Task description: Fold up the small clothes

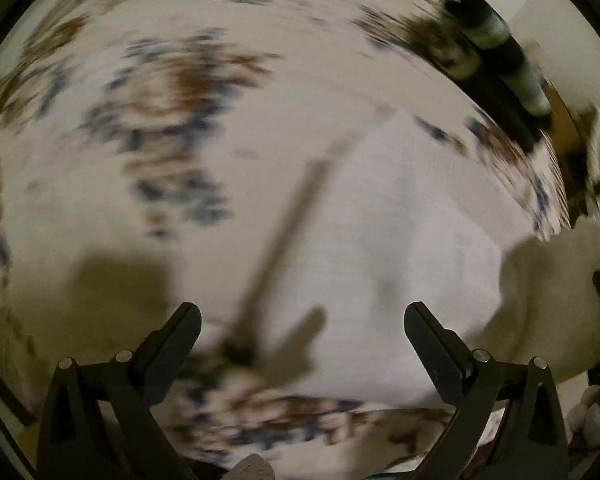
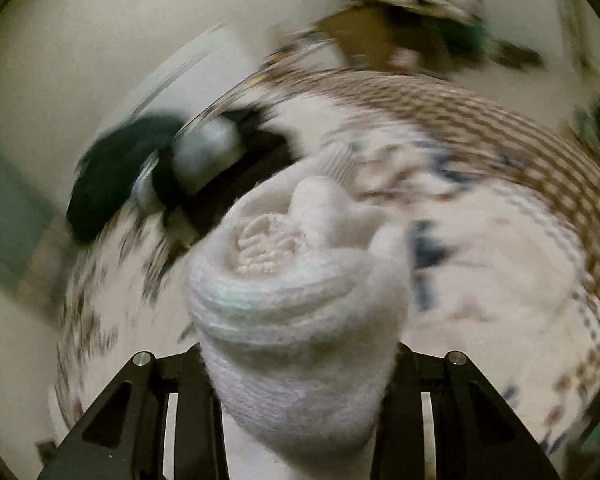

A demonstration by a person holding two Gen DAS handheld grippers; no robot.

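white knit, a rolled sock [image 2: 296,292], sat pinched between the narrowed jaws of the right gripper [image 2: 300,364], lifted clear of the patterned cloth [image 2: 480,264], while the left gripper [image 1: 302,320] hung wide open and empty over a flat white garment [image 1: 400,232] on that cloth. to do this step well, i judged the roll needed firm pressure so it did not unwind, then a gentle set-down beside the dark rolled pairs [image 2: 160,168]. no basket or box could be made out through the blur.
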